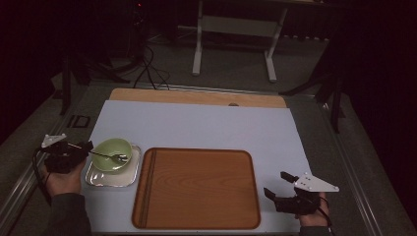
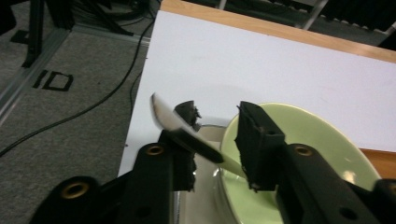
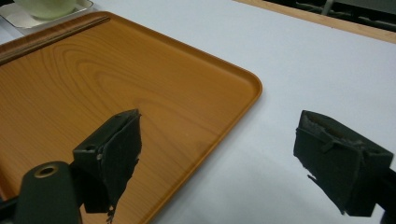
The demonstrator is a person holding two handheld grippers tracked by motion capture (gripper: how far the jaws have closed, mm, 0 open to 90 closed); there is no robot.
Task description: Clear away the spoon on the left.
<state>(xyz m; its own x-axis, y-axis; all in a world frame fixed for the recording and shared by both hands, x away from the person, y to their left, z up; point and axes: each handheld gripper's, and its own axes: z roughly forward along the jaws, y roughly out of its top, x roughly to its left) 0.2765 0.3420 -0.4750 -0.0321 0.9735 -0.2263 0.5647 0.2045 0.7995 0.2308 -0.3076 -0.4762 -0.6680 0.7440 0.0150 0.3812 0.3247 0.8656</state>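
Spoon (image 1: 109, 156) lies with its bowl end inside the green bowl (image 1: 112, 152), handle sticking out left over the rim, toward the left hand-held gripper (image 1: 83, 150). In the left gripper view the spoon's (image 2: 187, 135) handle runs between the two black jaws, tip poking out past them, close to the left jaw; cannot tell whether the pads actually press on it. Jaws at a medium gap, partly closed, with the handle between them. The bowl (image 2: 299, 135) sits just beyond and right of the jaws.

Bowl sits on a small square metal plate (image 1: 98, 179) at the near left of the white surface (image 1: 206, 128). Wooden tray (image 1: 196, 189) lies just right of the plate, near centre, with a groove along its left edge.

Right hand-held gripper (image 1: 276, 186) hovers at the near right, just right of the tray and well apart from the bowl. Right gripper view: jaws wide, nothing between them, the tray's (image 3: 116, 84) corner under the left jaw and the white surface (image 3: 303, 65) under the right one. Bowl (image 3: 44, 7) and plate (image 3: 14, 18) are at the far left corner of that view.

Left hand (image 1: 63, 179) grips the left gripper from below; a cable loops off it to the left.
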